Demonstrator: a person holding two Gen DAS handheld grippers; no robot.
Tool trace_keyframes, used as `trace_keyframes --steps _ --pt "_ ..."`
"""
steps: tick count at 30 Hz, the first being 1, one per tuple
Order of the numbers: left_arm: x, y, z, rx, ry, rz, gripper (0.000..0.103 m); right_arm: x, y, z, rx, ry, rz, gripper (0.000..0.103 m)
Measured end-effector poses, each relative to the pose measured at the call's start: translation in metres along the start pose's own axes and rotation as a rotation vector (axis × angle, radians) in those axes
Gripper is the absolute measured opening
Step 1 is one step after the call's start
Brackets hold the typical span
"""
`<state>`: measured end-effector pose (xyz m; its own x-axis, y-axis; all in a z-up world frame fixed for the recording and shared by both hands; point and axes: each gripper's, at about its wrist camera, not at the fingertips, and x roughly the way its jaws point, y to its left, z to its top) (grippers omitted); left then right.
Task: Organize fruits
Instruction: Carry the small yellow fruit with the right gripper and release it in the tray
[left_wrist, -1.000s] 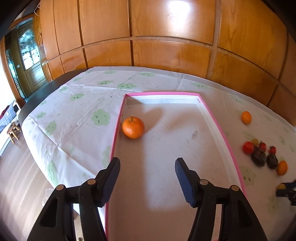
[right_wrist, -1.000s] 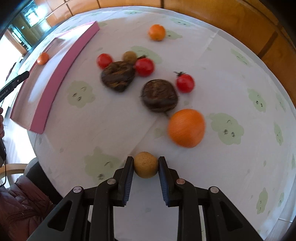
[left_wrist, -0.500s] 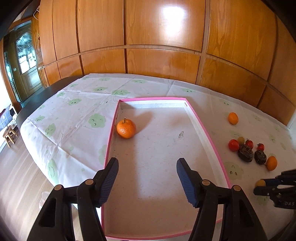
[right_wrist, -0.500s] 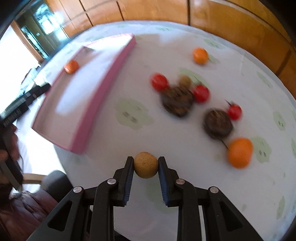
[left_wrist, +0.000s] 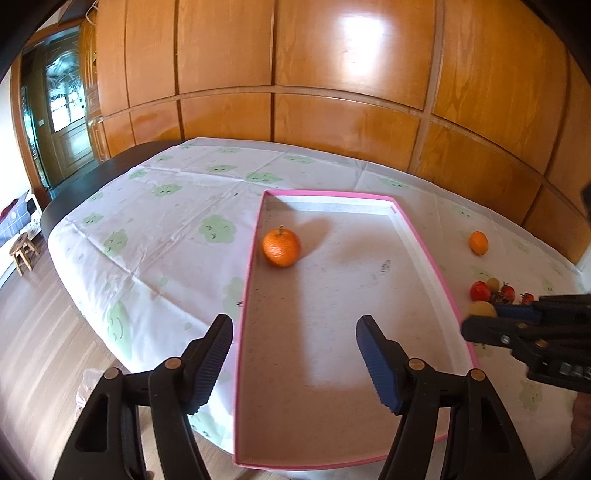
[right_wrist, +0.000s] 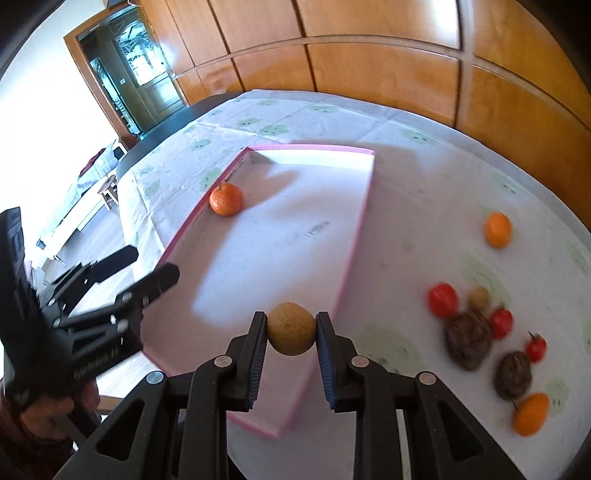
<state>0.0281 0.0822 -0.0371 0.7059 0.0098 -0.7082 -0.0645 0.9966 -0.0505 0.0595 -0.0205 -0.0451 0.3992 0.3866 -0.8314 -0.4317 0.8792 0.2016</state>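
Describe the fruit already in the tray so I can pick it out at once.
Find the pink-rimmed tray on the cloud-print tablecloth. One fruit lies inside, against the left wall toward the far end: an orange with a short stem. It is the only fruit in the tray; the other fruit lies on the cloth to the tray's right.

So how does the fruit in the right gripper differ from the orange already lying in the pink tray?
The tan fruit is dull yellow-brown; the orange is bright orange with a stem on top. The tan fruit is clamped in the right gripper near the pink tray's right rim, while the orange rests on the tray floor by its left wall. In the left wrist view the tan fruit looks smaller than the orange. Both are round.
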Motion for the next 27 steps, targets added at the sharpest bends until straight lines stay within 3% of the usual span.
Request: trace_keyframes --steps 15,27 --pt "0.005 0.016 -0.007 -0.035 0.020 0.020 0.070 0.046 0.009 0.035 -0.020 0.002 -0.082 0.027" --pt "-0.001 -0.002 -0.005 0.011 0.004 0.003 0.070 0.005 -0.001 0.017 0.018 -0.115 -0.115 0.032"
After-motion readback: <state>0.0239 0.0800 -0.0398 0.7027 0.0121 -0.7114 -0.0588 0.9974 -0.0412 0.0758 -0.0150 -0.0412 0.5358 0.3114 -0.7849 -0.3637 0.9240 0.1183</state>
